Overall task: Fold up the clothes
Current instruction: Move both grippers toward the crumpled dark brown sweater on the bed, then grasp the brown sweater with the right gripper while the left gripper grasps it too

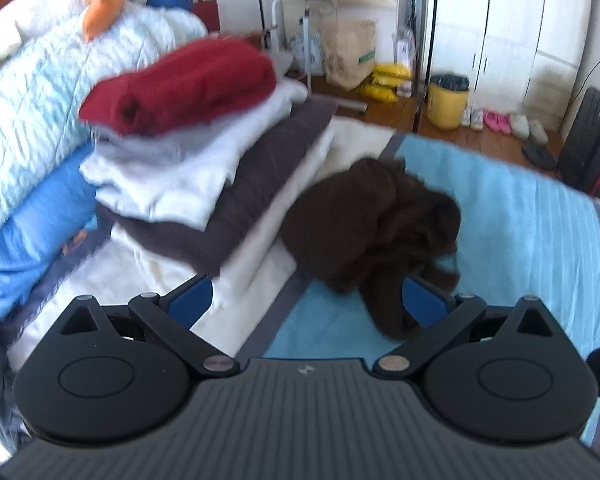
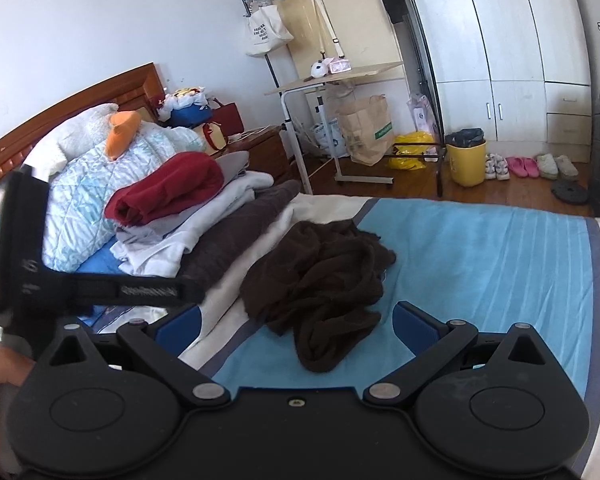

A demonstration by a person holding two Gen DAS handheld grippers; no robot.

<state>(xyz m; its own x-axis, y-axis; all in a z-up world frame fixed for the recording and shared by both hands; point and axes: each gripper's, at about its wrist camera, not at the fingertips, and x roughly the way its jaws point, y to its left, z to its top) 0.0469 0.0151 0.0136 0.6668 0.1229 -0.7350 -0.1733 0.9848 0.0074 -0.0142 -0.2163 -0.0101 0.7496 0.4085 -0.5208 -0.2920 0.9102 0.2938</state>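
Unfolded, a dark brown garment (image 2: pixel 320 280) lies crumpled on the light blue bedspread (image 2: pixel 480 264), just beside a stack of folded clothes (image 2: pixel 188 216) topped by a red sweater (image 2: pixel 164 188). Both the left gripper (image 1: pixel 306 300) and the right gripper (image 2: pixel 296 324) hover over it, jaws spread wide and holding nothing; the garment's near edge lies between the right gripper's blue pads (image 2: pixel 414 326).

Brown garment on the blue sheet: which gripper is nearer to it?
Left. The left gripper has the brown garment reaching between its open fingers; the right gripper hovers open just short of it.
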